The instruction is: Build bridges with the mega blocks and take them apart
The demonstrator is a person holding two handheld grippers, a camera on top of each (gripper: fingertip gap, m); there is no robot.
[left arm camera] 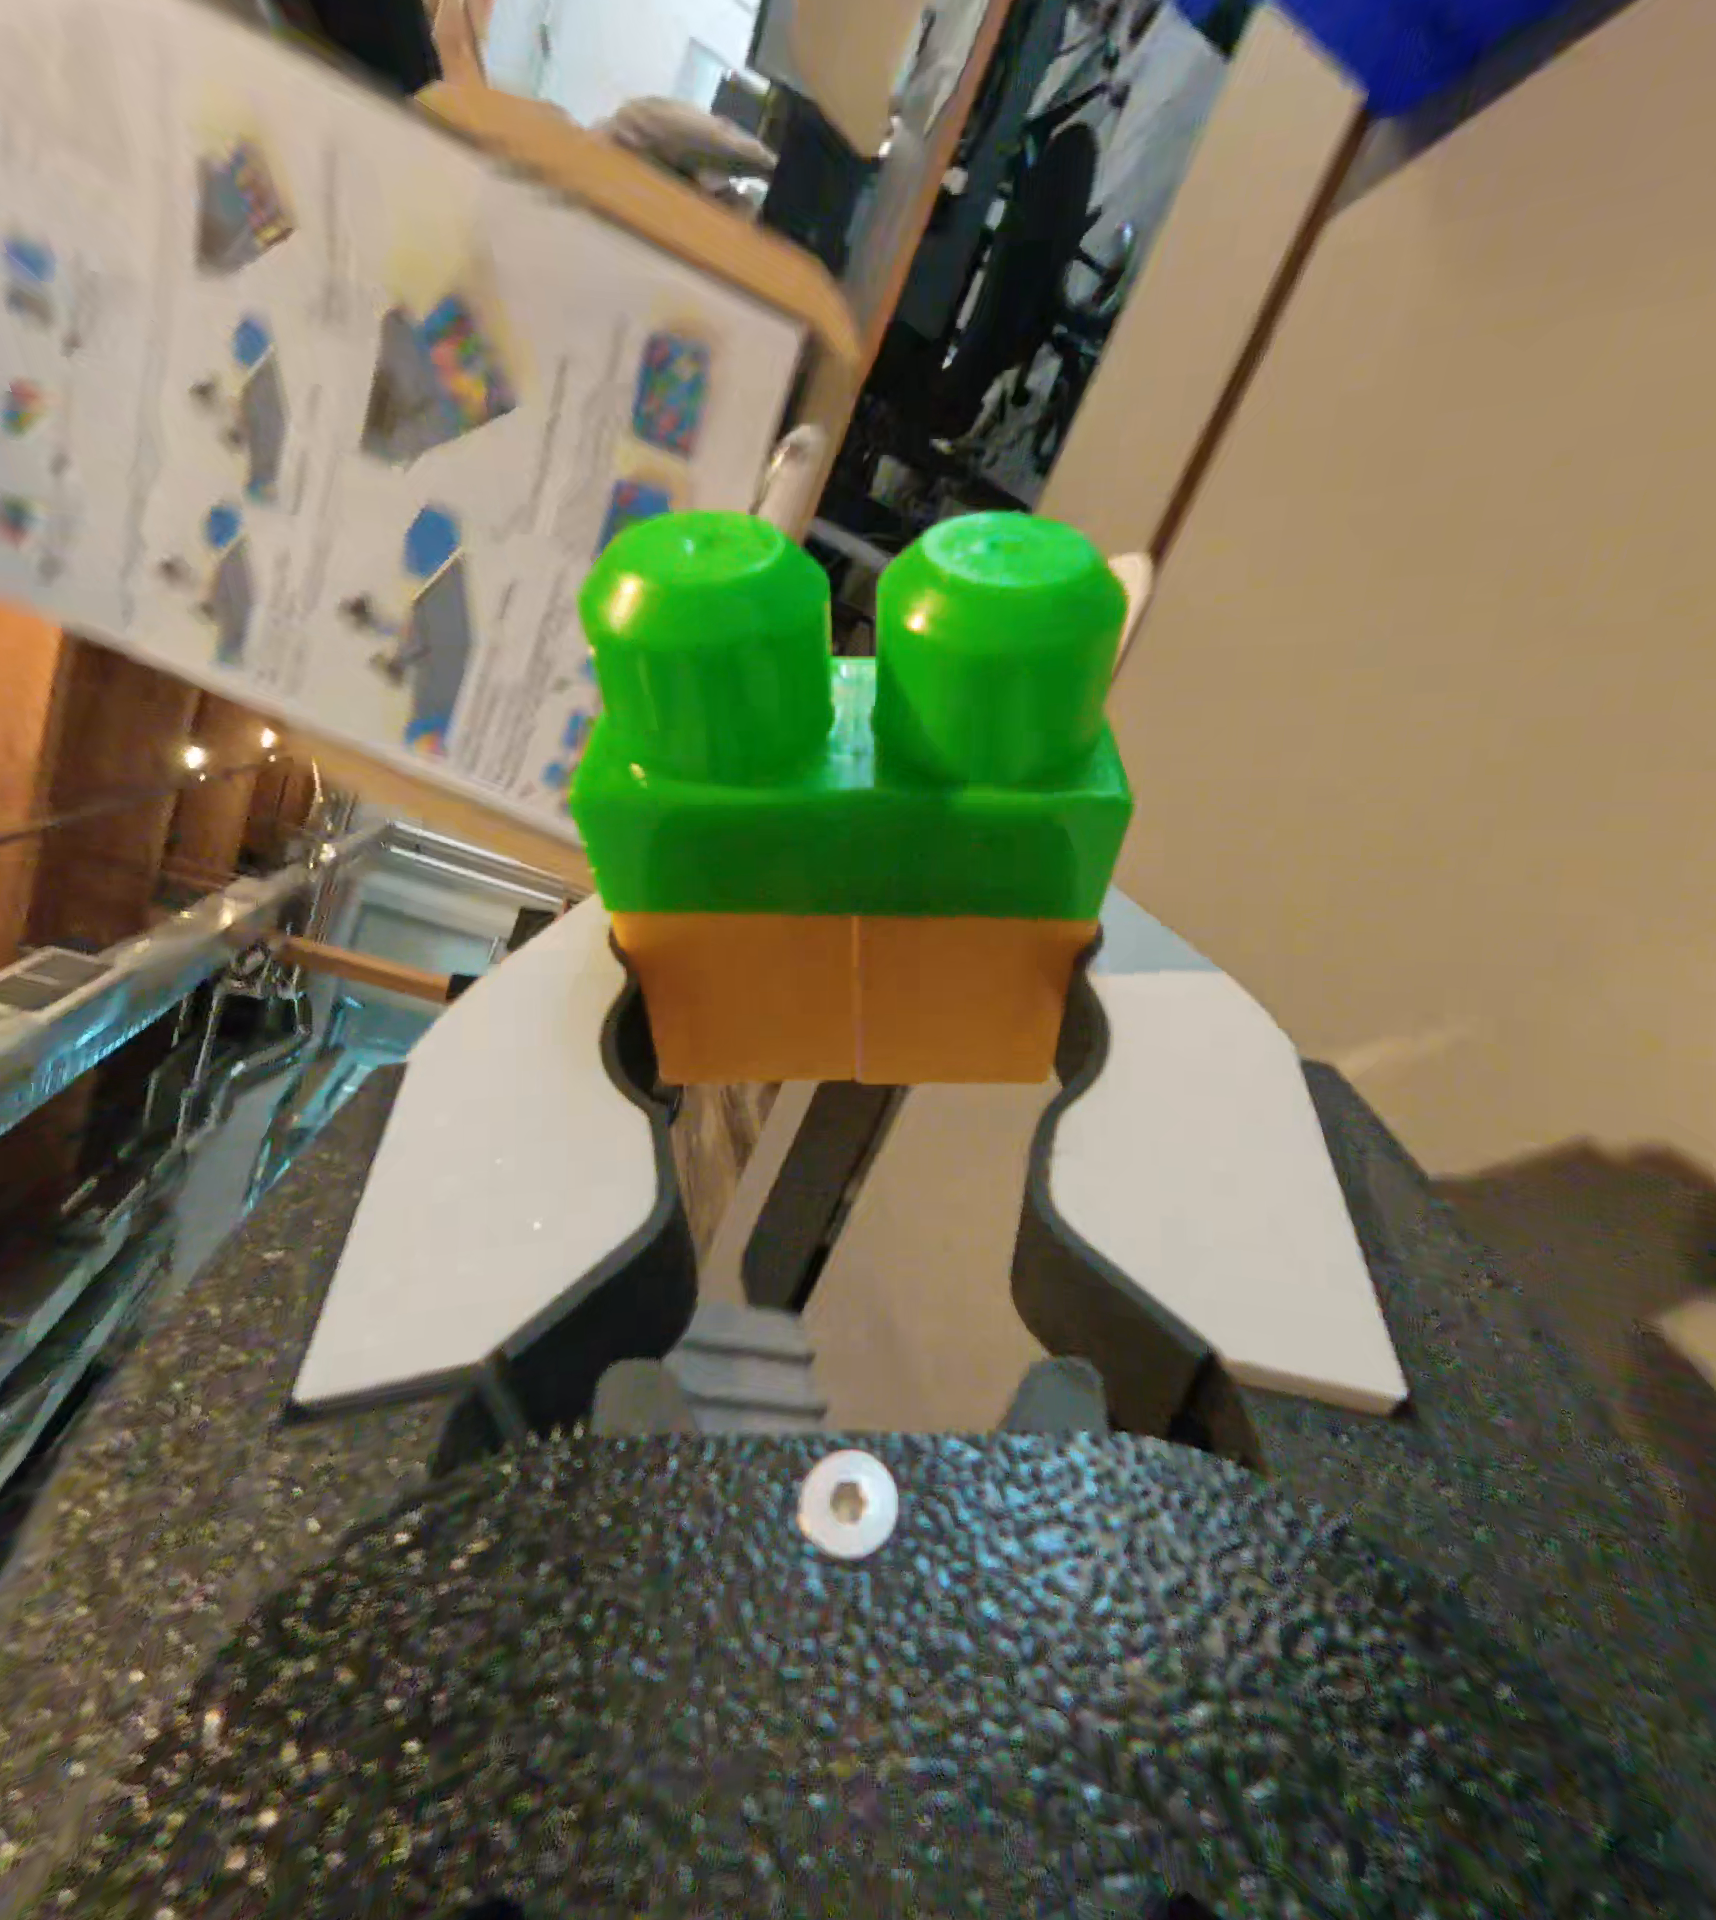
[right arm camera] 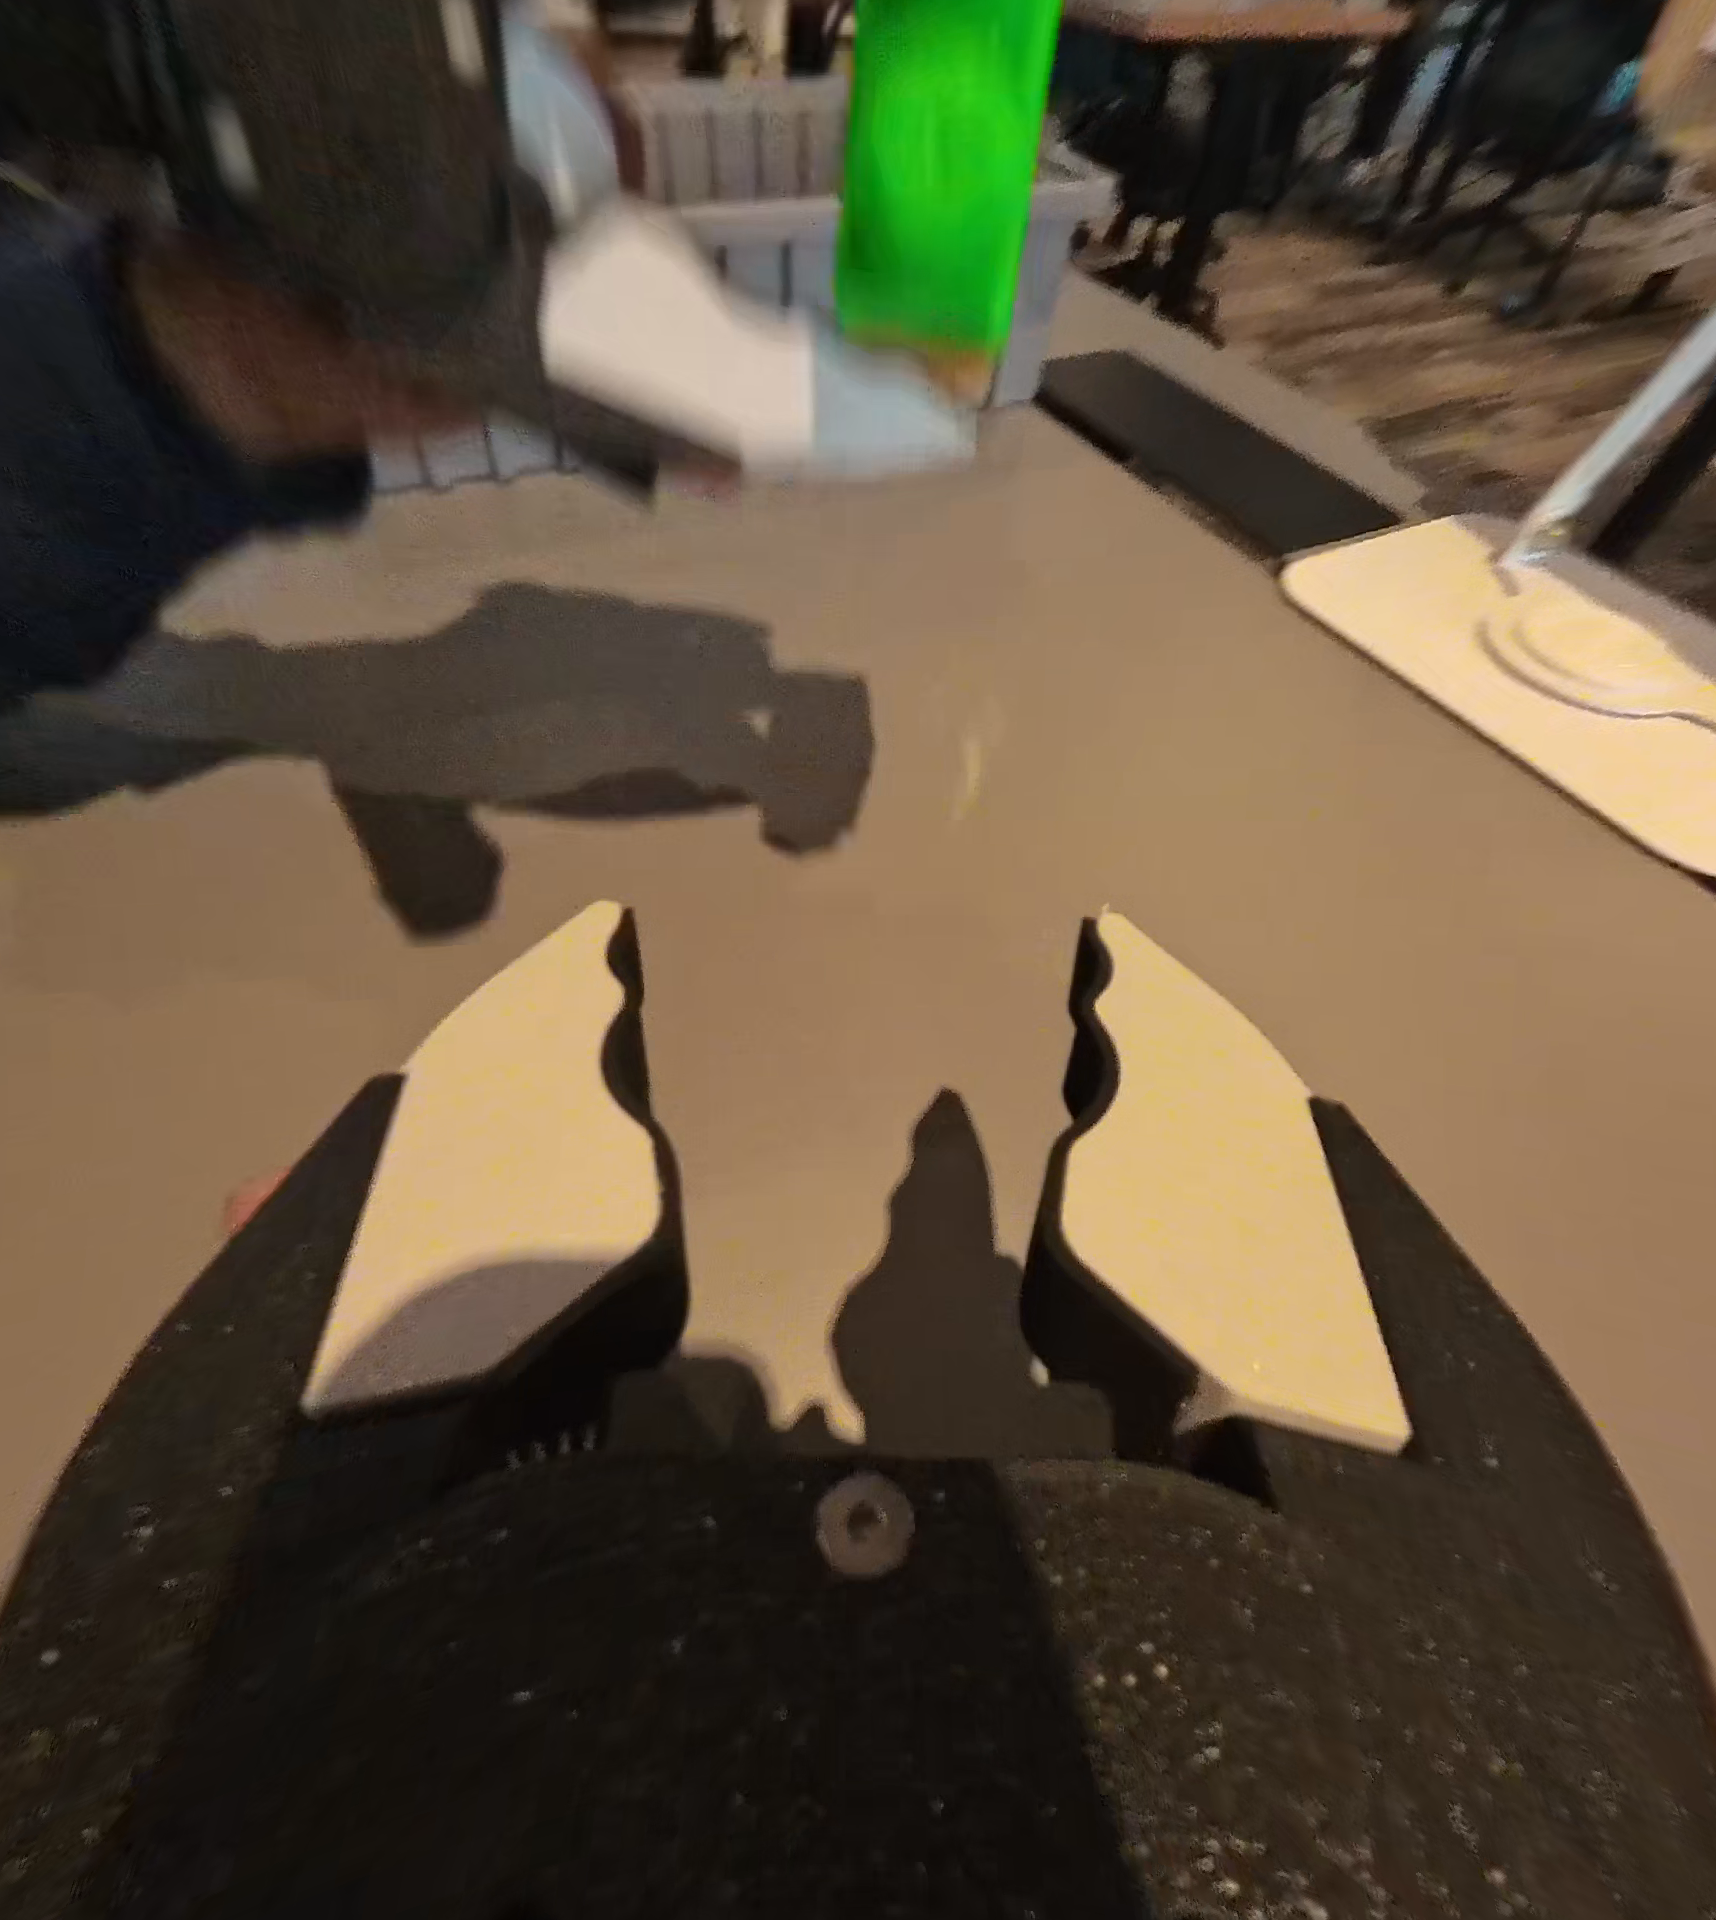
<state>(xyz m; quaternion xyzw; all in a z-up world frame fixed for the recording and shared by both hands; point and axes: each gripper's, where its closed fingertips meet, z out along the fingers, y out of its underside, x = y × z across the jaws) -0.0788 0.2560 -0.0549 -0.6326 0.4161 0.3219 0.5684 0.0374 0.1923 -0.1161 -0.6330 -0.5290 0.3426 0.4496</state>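
My left gripper is shut on an orange block with a green two-stud block stacked on top of it. It holds the pair up in the air, tilted, above the beige table. In the right wrist view the same stack shows blurred at the far top as a green block over an orange one, held by the other gripper's white fingers. My right gripper is open and empty, low over the table.
A white lamp base with a metal stem sits at the table's right edge. A grey slatted crate stands at the far edge. A sheet of printed pictures hangs at the left. A person's dark sleeve reaches in from the left.
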